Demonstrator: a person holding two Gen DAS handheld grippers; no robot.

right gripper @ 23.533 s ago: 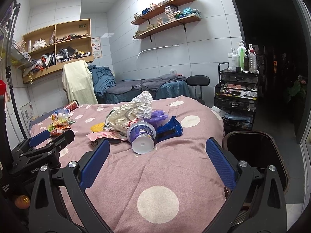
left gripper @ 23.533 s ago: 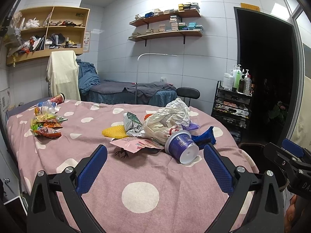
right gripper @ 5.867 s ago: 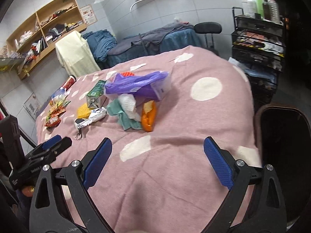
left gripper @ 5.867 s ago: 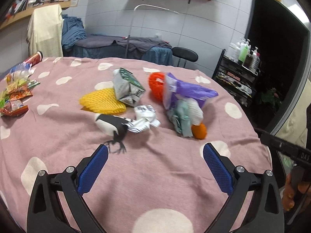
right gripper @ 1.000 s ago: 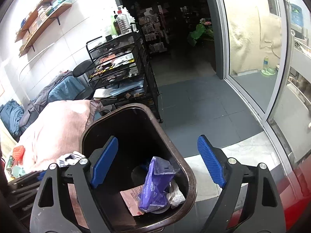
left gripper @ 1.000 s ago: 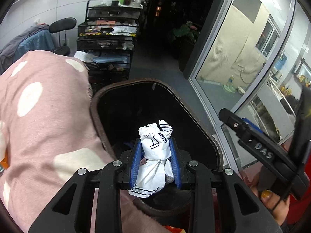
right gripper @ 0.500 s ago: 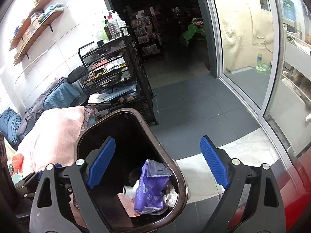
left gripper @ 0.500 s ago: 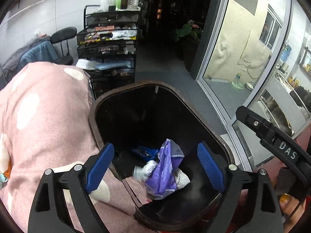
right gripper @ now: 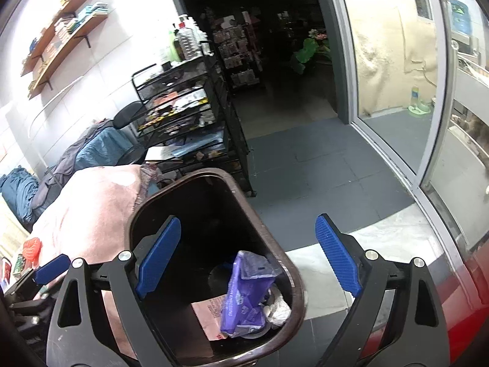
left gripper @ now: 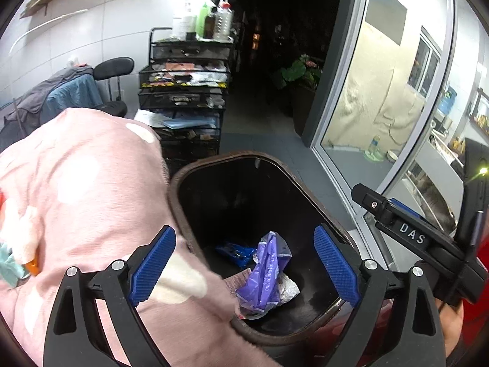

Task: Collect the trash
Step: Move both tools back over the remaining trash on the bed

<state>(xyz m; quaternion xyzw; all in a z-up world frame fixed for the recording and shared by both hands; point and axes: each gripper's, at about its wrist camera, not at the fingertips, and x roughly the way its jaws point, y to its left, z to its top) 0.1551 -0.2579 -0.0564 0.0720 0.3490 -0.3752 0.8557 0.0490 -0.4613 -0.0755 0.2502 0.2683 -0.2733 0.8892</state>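
A dark brown trash bin (left gripper: 214,165) (right gripper: 293,272) stands beside the pink dotted table (left gripper: 85,165). Inside lie a purple plastic bag (left gripper: 264,278) (right gripper: 244,293), a blue wrapper (left gripper: 235,252), a pink paper (right gripper: 207,312) and white crumpled trash (right gripper: 278,309). My left gripper (left gripper: 244,263) is open and empty above the bin's near edge. My right gripper (right gripper: 249,253) is open and empty over the bin; its body also shows in the left wrist view (left gripper: 409,235). Orange and teal trash (left gripper: 18,263) lies on the table at the far left.
A black wire rack (left gripper: 183,91) (right gripper: 186,119) with bottles and papers stands behind the bin. A black stool (left gripper: 113,67) is next to it. A glass sliding door (left gripper: 382,91) is on the right. An orange net (right gripper: 30,249) lies on the table.
A second ago my left gripper held a white crumpled wrapper over the bin; it opened and the wrapper fell in. Both grippers have since drawn back slightly.
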